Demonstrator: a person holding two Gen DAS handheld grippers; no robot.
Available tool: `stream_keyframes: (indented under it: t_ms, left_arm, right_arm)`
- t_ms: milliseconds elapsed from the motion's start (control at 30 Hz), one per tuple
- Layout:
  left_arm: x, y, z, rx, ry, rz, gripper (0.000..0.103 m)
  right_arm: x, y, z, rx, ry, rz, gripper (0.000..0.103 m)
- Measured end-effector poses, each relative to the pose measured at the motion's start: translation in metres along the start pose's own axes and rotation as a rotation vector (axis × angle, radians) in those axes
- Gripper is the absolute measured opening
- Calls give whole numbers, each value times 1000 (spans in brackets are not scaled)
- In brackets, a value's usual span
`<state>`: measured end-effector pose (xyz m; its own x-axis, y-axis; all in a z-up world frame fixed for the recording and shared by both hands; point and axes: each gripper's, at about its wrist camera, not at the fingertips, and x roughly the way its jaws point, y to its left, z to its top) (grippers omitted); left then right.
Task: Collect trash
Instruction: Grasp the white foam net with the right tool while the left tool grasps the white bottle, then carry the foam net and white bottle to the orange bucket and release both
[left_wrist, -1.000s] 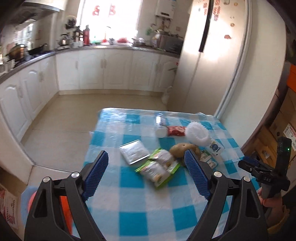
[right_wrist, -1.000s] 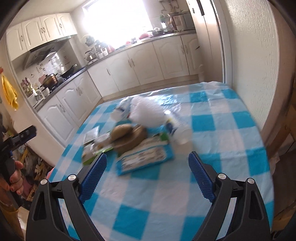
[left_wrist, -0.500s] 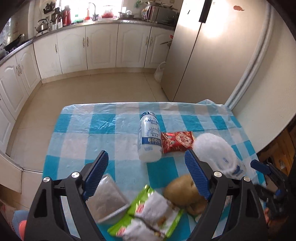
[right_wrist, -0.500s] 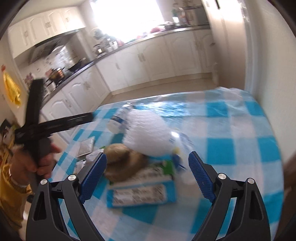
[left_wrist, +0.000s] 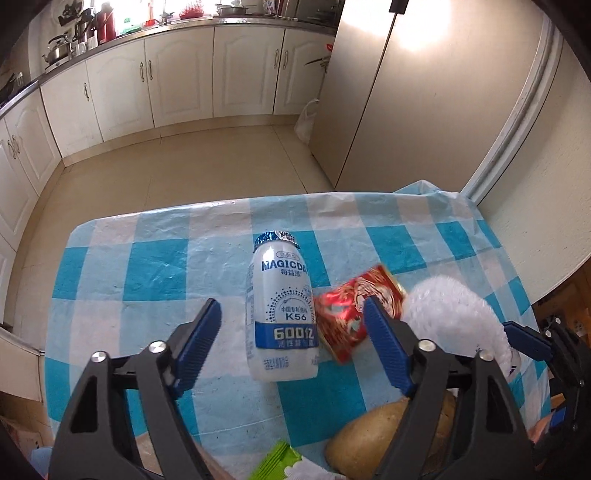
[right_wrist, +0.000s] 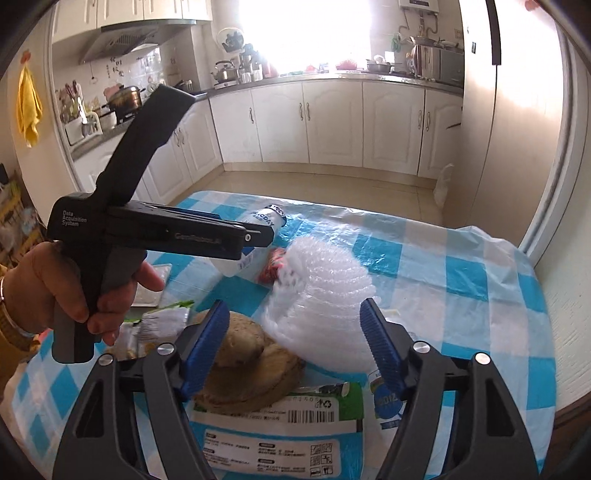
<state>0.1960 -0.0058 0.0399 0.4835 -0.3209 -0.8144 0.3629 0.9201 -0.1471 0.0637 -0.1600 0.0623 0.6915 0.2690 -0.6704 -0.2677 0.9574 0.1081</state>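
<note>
A white plastic bottle (left_wrist: 281, 314) with a blue label lies on the checked table, its base between the open fingers of my left gripper (left_wrist: 293, 345). A red wrapper (left_wrist: 351, 314) lies to its right, partly behind the right finger. A white foam net (right_wrist: 321, 295) lies in front of my right gripper (right_wrist: 295, 345), which is open above it and a potato (right_wrist: 236, 343). The net also shows in the left wrist view (left_wrist: 454, 317). The left gripper's body (right_wrist: 147, 229) crosses the right wrist view over the bottle (right_wrist: 258, 236).
A blue and white packet (right_wrist: 273, 432) lies under the potato. Green snack wrappers (right_wrist: 162, 325) and a silver pouch (right_wrist: 151, 291) lie at the left. The blue checked tablecloth (left_wrist: 147, 266) covers the table; a wall and fridge (left_wrist: 406, 92) stand at the right.
My left gripper has moved forward and down over the table until the bottle lies between its fingers. My right gripper has moved closer to the foam net. Both stay open.
</note>
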Motion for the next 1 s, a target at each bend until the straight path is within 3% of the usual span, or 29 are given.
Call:
stream_keyframes:
  t_ms: [167, 233, 467, 600, 667, 1000]
  left_arm:
    - [13, 3, -2, -20, 42, 12, 48]
    - [14, 8, -4, -39, 43, 14, 44]
    - [0, 11, -9, -41, -2, 23, 44]
    - [-19, 11, -11, -52, -40, 10, 44]
    - [-27, 9, -12, -54, -57, 8, 44]
    - [-92, 17, -43, -95, -156, -21, 44]
  right_arm:
    - [8, -1, -4, -7, 19, -32, 51]
    - [8, -3, -5, 0, 15, -38, 47]
    - [2, -7, -6, 37, 7, -44, 30]
    - [-5, -11, -5, 80, -2, -26, 27]
    - [-11, -11, -4, 92, -17, -21, 19]
    - [-49, 1, -2, 147, -72, 38, 16]
